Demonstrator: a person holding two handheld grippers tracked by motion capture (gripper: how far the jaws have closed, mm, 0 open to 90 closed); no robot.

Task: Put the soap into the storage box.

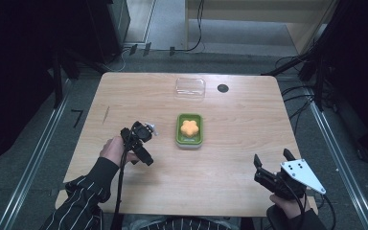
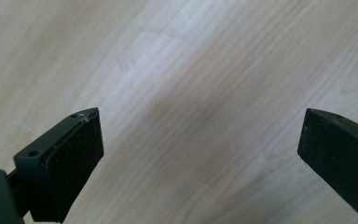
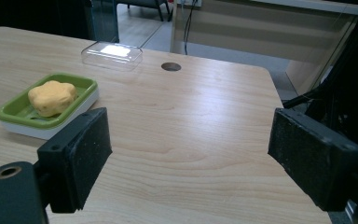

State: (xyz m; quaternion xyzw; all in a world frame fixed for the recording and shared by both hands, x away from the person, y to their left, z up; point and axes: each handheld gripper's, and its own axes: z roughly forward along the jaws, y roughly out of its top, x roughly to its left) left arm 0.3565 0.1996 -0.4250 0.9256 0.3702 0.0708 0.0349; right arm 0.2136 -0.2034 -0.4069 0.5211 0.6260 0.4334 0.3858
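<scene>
Nothing gripped yet: left tool (image 1: 141,136) at centre-left of the high view, jaws spread over bare tabletop (image 1: 230,163); right tool (image 1: 273,165) at lower right, jaws likewise spread and empty. Orange flower-shaped soap (image 1: 189,127) resting in green soap dish (image 1: 189,140) mid-frame, clear lid (image 1: 190,87) well apart at top centre. Judged barely begun, with reaching, grasping and probably covering the dish all left.

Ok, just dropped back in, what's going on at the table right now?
A person holds a claw in each hand over the wooden table. Both are open and empty. The left claw is nearest the green soap dish, which holds an orange flower-shaped soap. The right claw sits back near the table's near right corner, facing the dish. A clear lid lies apart at the far edge. Nothing is gripped yet.
</scene>
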